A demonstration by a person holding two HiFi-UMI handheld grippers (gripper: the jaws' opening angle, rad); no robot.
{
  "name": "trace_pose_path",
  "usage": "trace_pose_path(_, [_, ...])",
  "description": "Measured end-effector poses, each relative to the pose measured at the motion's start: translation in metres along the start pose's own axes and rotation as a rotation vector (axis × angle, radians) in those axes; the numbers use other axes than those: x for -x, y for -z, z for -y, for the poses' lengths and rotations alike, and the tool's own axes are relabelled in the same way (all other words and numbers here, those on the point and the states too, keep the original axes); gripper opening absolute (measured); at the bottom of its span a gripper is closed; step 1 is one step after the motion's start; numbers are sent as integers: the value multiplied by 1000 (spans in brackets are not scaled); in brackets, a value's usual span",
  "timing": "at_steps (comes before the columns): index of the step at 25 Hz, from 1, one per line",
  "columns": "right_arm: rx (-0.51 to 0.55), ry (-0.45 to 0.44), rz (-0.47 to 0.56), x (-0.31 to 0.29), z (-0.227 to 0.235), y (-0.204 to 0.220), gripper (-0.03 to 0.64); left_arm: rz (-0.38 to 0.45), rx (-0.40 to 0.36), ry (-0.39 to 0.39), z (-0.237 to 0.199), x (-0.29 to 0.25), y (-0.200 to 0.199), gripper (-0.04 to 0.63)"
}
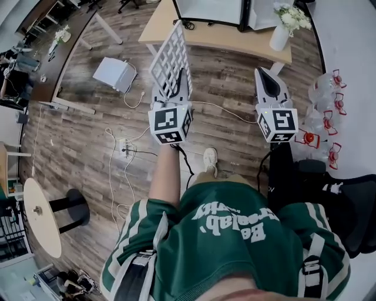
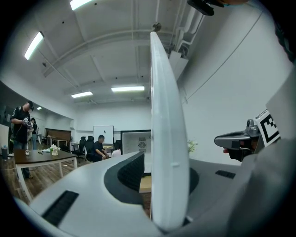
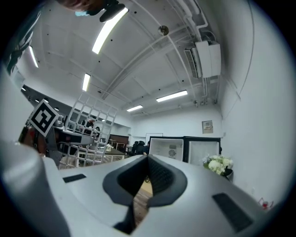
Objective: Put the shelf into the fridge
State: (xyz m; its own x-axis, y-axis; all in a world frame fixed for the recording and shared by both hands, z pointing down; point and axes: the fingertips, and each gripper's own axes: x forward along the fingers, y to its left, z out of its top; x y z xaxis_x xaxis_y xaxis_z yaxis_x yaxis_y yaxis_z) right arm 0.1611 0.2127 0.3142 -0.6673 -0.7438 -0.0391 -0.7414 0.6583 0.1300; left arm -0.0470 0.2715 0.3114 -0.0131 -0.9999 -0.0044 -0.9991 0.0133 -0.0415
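head view: person stands on wood floor (image 1: pixel 88 117), one gripper in each hand, both pointing toward 12 o'clock. left gripper (image 1: pixel 175 88) is clamped on the shelf (image 1: pixel 170 56), a white grid panel; the shelf rises from the jaws toward 11 o'clock, held in the air short of the table (image 1: pixel 235 40). left gripper view shows the shelf (image 2: pixel 164 139) edge-on, upright, running from between the two jaws to the top of the view, with both pads against it. right gripper (image 1: pixel 269 79) sits at 3 o'clock of the left one, apart from it. in the right gripper view its jaws are closed tip to tip, nothing between them; the shelf (image 3: pixel 85 127) shows at 9 o'clock there, beside the left gripper's marker cube (image 3: pixel 44 118). the fridge (image 1: pixel 208 10) stands on the table at 12 o'clock, door open, white inside; the shelf is not in it. flowers (image 1: pixel 283 28) stand on the table at 1 o'clock, just right of the fridge. a white box (image 1: pixel 114 73) lies on the floor at 10 o'clock.
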Motion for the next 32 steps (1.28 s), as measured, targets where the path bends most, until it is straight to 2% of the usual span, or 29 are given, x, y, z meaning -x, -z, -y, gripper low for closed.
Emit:
trace_pose_path(14, [28,60,-16,-112,3,7,2,30,24,95,-71,-101,4,77])
trace_pose_path(19, [51,69,-27,-137,4,11,2,44,16,103,-88,-127,5,77])
trace_pose_path(27, [91,96,-39,-165,18,17,3,63,-13,123,-93,-159,3,77])
trace_pose_path(32, [92,90,-19,-191,29,16,3,78,3,123,-99,-184,2,77])
